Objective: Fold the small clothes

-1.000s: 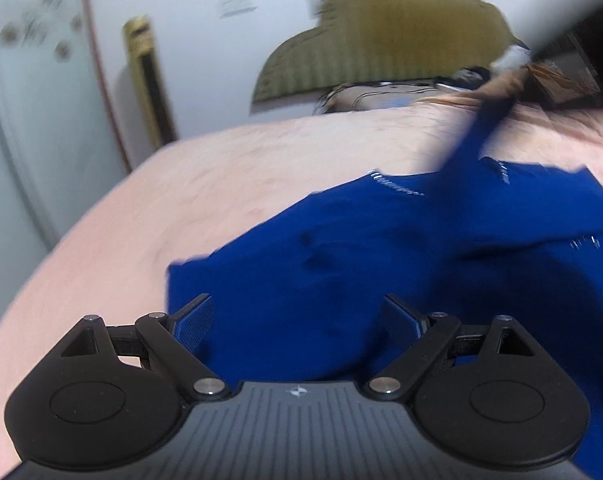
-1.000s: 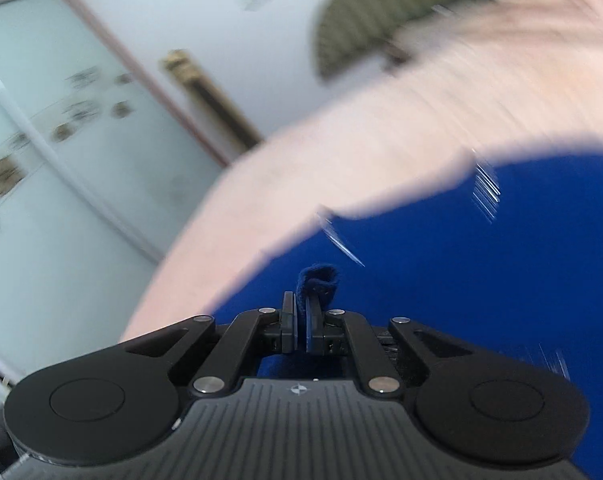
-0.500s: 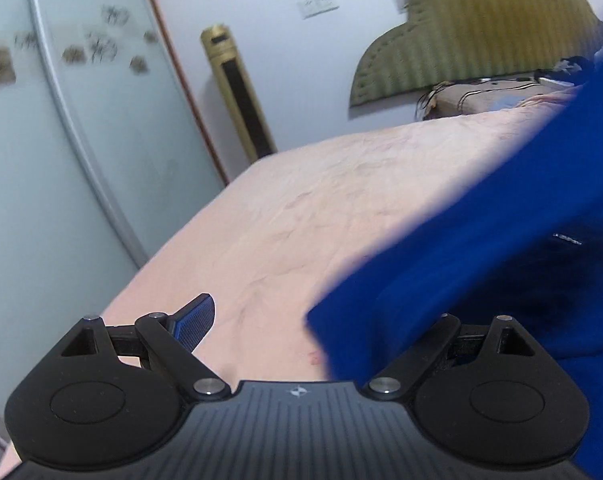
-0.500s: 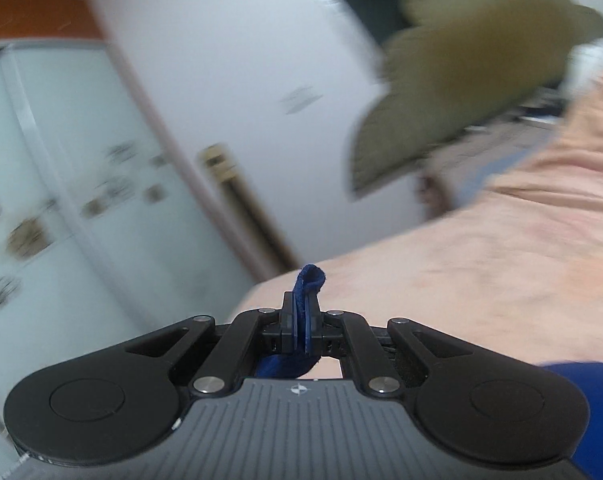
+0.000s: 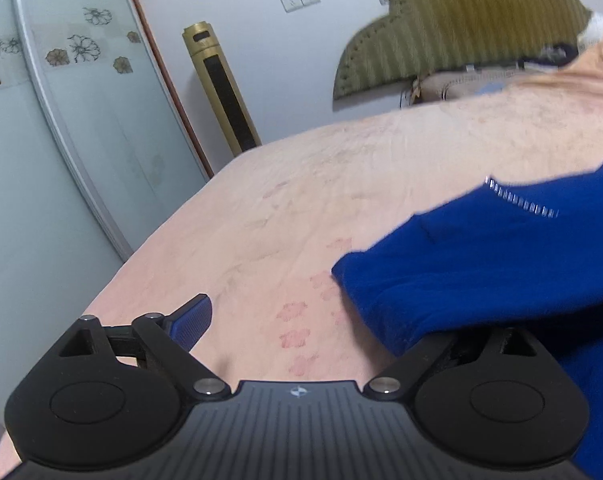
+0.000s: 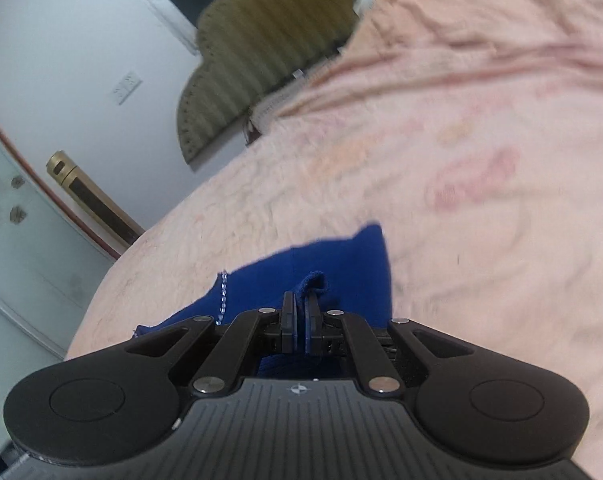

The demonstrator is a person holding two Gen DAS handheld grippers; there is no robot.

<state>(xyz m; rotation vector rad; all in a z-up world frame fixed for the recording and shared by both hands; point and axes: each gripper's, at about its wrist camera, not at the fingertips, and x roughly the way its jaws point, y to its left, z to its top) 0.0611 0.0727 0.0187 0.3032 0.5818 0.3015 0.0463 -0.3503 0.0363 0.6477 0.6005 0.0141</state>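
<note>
Pink bedspread [image 5: 341,184] fills both views; wardrobe door [image 5: 61,128] at 9 o'clock, gold tower fan [image 5: 225,92] at 11, olive headboard [image 5: 461,28] at 1. Your left gripper [image 5: 321,320] has its jaws wide apart and nothing clamped; the far finger is hidden under cloth. The blue garment [image 5: 501,272] lies on the bedspread at 3 o'clock. Your right gripper [image 6: 300,312] has its jaws pinched on a fold of the garment's edge, cloth poking out at 12. Looks like mid-fold: one edge being carried across. Next, lay that edge flat and square, then release.
</note>
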